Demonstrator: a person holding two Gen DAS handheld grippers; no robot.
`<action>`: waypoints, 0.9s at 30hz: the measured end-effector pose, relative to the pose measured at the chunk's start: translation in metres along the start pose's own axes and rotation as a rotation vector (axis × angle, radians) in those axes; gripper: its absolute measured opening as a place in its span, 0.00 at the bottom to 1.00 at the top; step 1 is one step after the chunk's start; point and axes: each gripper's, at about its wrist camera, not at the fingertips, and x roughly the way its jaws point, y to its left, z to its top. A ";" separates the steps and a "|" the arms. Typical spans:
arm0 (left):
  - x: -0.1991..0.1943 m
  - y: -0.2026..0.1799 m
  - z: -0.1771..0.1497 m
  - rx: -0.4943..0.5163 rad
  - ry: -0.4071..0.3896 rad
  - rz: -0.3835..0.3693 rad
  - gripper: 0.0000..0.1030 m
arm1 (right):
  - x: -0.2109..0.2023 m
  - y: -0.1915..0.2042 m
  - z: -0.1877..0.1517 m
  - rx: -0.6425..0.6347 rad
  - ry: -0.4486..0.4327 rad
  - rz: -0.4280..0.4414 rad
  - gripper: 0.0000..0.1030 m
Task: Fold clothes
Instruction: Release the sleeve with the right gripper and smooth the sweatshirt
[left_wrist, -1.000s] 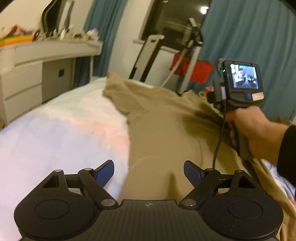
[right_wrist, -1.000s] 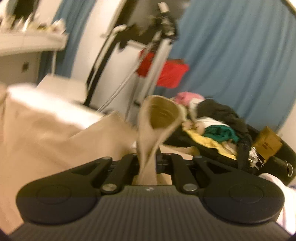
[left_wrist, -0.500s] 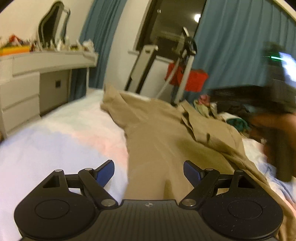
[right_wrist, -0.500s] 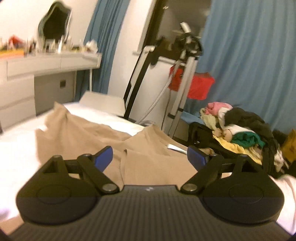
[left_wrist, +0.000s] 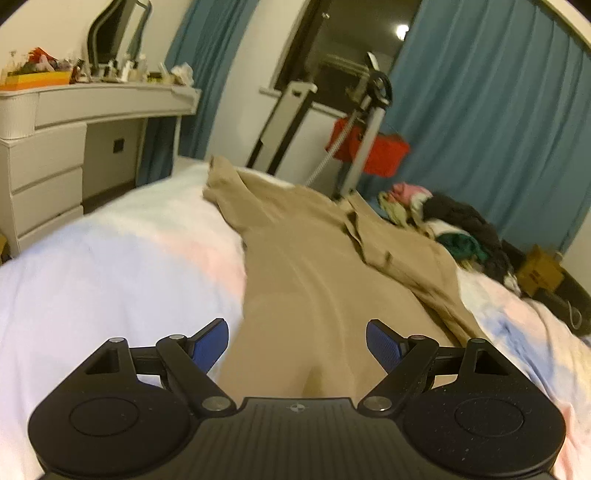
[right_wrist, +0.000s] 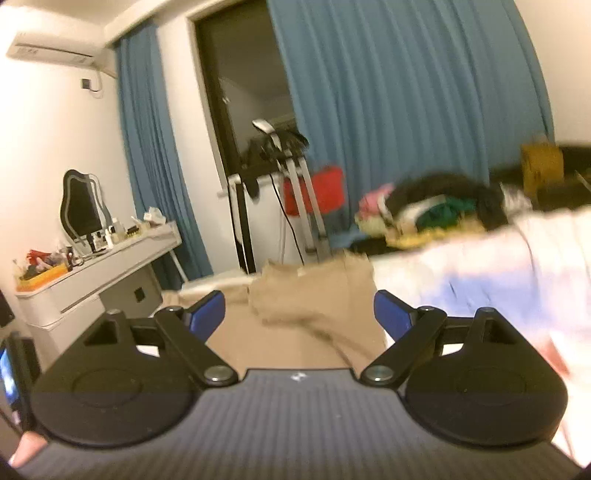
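- We see the bed (left_wrist: 110, 266), covered in a pale sheet, filling most of the left wrist view; beyond its far right edge sits a heap of mixed clothes (left_wrist: 454, 225).
- We see the tan garment (left_wrist: 314, 266) spread on the bed, its long axis running from near to far, straight away from us. A flap is doubled over along its right side, while the far left end lies bunched. That fits a fold partly made or a piece merely lying rumpled; we cannot tell which.
- Our left gripper (left_wrist: 297, 345) hovers at the garment's near end, blue pads wide apart with nothing between them; the cloth's near edge sits directly between and below the fingers.
- Our right gripper (right_wrist: 299, 314) is likewise spread and empty, with the doubled part of the garment (right_wrist: 314, 291) just ahead of it.
- We judge the left the nearer to the near hem, the right the nearer to the flap.
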 end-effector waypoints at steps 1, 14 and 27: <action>-0.004 -0.006 -0.004 0.012 0.012 -0.016 0.78 | -0.003 -0.008 0.000 0.017 -0.001 -0.005 0.86; -0.020 -0.161 -0.086 0.167 0.314 -0.347 0.62 | -0.044 -0.113 0.002 0.239 -0.015 -0.070 0.86; 0.024 -0.240 -0.167 0.296 0.499 -0.416 0.32 | -0.022 -0.142 -0.016 0.323 0.060 -0.120 0.86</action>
